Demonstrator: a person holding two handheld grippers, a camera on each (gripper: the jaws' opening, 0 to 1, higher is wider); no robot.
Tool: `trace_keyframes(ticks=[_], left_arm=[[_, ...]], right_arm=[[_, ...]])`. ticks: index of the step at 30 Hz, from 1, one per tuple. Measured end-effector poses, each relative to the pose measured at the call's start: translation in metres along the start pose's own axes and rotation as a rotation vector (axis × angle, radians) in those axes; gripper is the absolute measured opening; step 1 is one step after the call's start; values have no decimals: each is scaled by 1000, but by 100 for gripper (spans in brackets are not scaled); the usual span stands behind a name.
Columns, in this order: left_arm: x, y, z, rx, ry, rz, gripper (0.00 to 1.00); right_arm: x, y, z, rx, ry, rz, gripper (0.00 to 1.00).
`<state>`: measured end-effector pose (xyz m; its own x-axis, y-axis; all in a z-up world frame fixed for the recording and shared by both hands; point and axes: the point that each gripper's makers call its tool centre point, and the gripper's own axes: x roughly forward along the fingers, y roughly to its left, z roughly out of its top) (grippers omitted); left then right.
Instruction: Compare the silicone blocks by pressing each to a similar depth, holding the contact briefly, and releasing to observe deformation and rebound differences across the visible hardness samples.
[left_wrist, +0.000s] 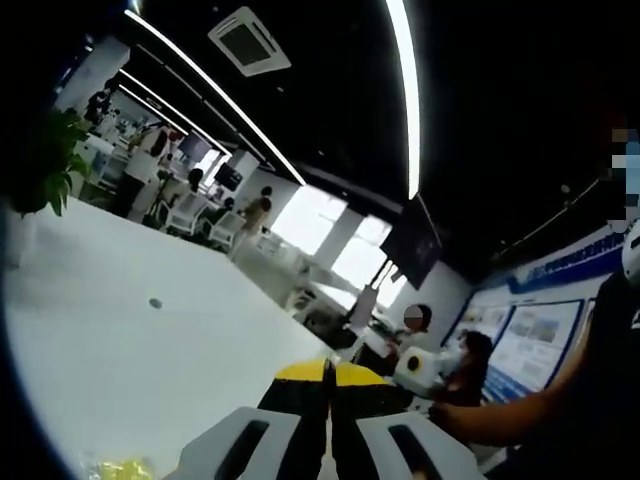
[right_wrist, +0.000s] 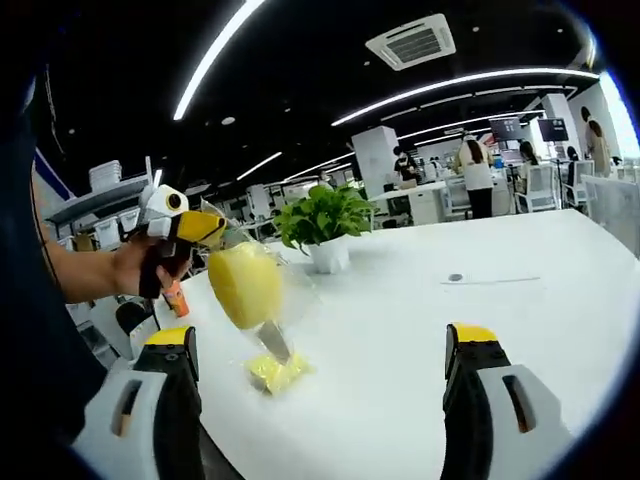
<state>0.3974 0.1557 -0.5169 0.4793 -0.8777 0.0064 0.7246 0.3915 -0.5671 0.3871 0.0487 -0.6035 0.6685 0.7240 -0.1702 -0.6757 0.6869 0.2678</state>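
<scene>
Yellow silicone block (right_wrist: 244, 283), lifted off the white table (right_wrist: 420, 330), hangs left of centre in the right gripper view, seemingly inside clear wrapping pinched by the left gripper (right_wrist: 205, 230); its jaws look closed together. More yellow pieces (right_wrist: 276, 372) lie below on the table. Right gripper (right_wrist: 325, 400): jaws wide apart, holding nothing. Potted plant (right_wrist: 325, 225) behind. Judgement: pressing not begun; all samples remain.

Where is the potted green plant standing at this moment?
In the right gripper view the potted plant stands on the white table, upper centre, just beyond the yellow block hanging from the left gripper.
</scene>
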Motion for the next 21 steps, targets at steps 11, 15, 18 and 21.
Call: trace_keyframes(ticks=[11,15,18,21], left_arm=[[9,13,-29,-70,9,18,0],[14,13,-38,-90,7,15,0],[17,16,-45,-108,10,24,0],[19,21,-54,-111,24,41,0]], right_arm=[[-21,-12,-25,19,32,-69,96],[-26,-14,-29,9,35,-83,96],[-28,-14,-25,-38,-6,-87,96],[-29,-12,-25,-50,-11,-88,96]])
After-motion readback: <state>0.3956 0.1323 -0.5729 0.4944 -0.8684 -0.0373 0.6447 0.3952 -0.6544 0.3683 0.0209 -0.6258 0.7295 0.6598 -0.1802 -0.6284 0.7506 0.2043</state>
